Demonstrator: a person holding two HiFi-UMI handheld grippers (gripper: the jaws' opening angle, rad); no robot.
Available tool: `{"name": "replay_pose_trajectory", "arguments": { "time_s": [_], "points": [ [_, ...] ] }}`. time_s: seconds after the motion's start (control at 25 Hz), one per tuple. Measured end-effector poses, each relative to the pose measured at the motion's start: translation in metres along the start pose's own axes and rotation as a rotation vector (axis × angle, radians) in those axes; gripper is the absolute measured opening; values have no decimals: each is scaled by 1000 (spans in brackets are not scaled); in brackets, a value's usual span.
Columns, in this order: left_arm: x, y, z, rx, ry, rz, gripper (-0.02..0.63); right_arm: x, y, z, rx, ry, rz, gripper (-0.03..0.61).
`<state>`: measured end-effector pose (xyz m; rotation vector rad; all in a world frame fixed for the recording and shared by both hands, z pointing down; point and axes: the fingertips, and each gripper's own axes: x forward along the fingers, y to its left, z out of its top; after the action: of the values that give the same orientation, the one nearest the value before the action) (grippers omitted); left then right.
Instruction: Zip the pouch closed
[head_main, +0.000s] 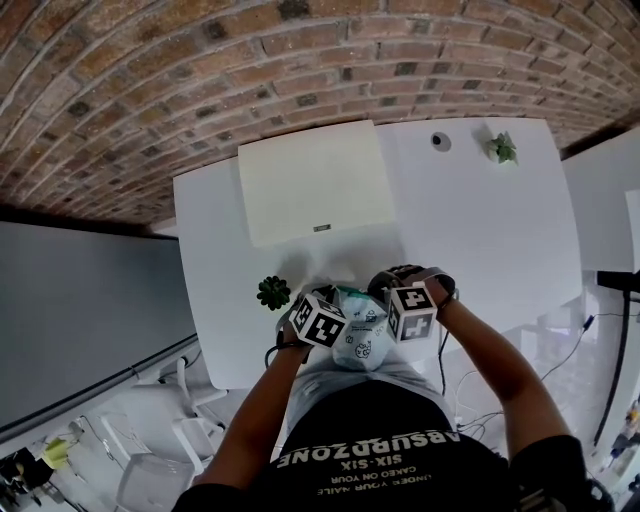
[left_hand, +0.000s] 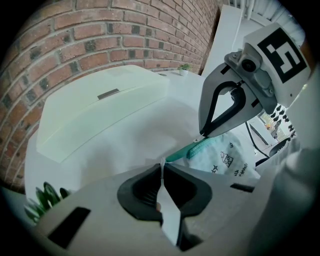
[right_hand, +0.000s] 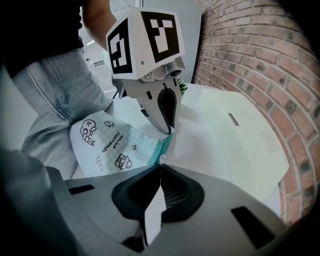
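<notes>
We are holding the pouch (head_main: 358, 338) at the near edge of the table (head_main: 480, 230), right in front of our waist and between the two claws. It is pale and printed with small black drawings and lettering. Its rounded body is bulging toward our jeans (right_hand: 55, 90), while its teal zip (right_hand: 164, 146) is running along the edge that is facing the table.

The left claw (left_hand: 161, 167) is pinching that zip edge. Its jaws are standing together with only a thin slit between them, and the teal strip is leading straight out from their tips. The right claw (right_hand: 160, 167) is closed just as tightly on the same edge a little farther along. A small pale bit is showing at its tips, and we cannot tell whether that bit is the slider. Both claws are tilting steeply down with their tips close together on the zip, and their marker cubes are sitting side by side above the pouch. We cannot tell how much of the zip is closed.

Beyond the pouch, a flat white box (head_main: 312, 182) is lying on the table toward the brick wall (head_main: 200, 80). A small green plant (head_main: 273, 293) is standing just beside the left claw, near the table's left edge. A second plant (head_main: 503, 149) and a small round grey thing (head_main: 440, 141) are sitting near the far right corner, well apart from the pouch.
</notes>
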<state>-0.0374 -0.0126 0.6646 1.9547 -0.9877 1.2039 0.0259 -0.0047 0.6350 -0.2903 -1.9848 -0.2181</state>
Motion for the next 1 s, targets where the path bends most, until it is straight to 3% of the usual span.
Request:
{"name": "replay_pose_trajectory", "arguments": {
  "time_s": [0.56,1.0],
  "points": [
    [0,-1,0,-7,9,12,23,-3,2,0,0,9,-19,2],
    [0,1,0,-37,12,10,21,-6,1,-5,58,8,-37,0]
  ]
}}
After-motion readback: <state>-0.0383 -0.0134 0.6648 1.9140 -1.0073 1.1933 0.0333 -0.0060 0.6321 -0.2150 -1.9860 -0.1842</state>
